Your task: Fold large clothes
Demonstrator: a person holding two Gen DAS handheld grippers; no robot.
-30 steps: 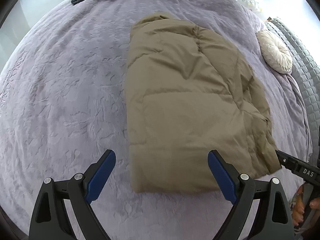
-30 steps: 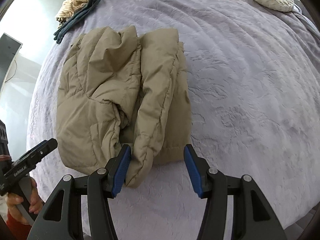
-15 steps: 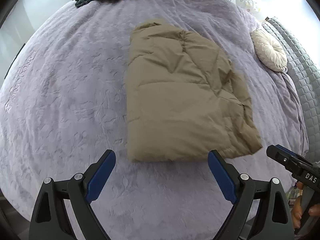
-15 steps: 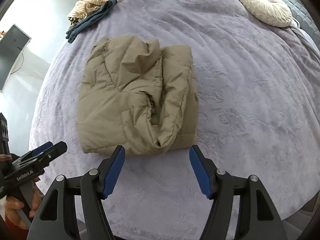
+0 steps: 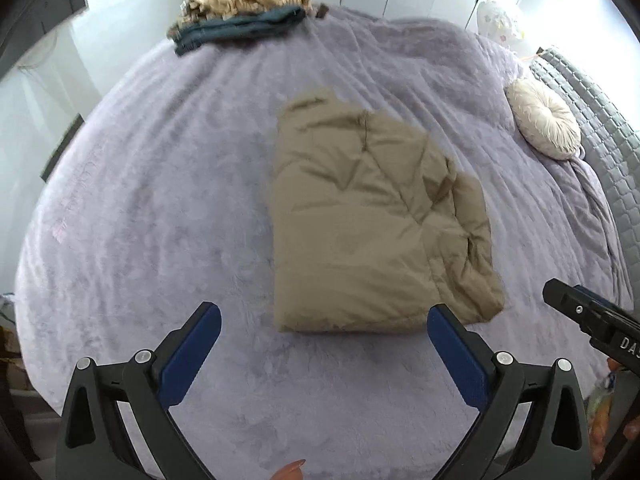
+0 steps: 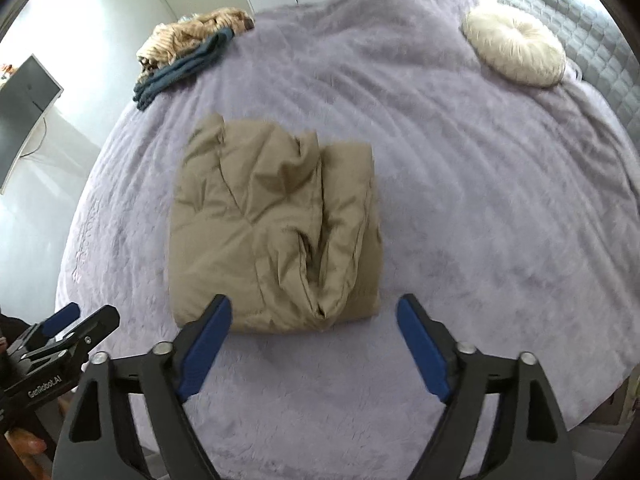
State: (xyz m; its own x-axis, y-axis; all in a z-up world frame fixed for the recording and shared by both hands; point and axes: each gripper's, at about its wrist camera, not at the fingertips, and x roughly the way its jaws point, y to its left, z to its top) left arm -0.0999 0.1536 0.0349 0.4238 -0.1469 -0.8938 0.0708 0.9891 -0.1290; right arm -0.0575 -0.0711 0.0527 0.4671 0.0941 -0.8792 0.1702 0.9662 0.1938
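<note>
A tan puffer jacket (image 5: pixel 372 232) lies folded into a compact rectangle on the lilac plush bedspread (image 5: pixel 160 200); it also shows in the right wrist view (image 6: pixel 276 232), with a rolled fold along its right side. My left gripper (image 5: pixel 324 344) is open and empty, held above the bed just short of the jacket's near edge. My right gripper (image 6: pixel 314 344) is open and empty, also short of the near edge. Each gripper shows at the edge of the other's view: the right one (image 5: pixel 592 320), the left one (image 6: pixel 60 340).
A pile of folded clothes, tan over dark teal (image 5: pixel 240 16), sits at the bed's far edge. A round cream cushion (image 5: pixel 544 124) lies at the far right by a grey quilted headboard (image 5: pixel 600 120). A monitor (image 6: pixel 24 112) stands at the left.
Both grippers have pulled back and up from the jacket. The right gripper, with a fold between its fingers one second ago, has let go. The jacket stays folded on the bed.
</note>
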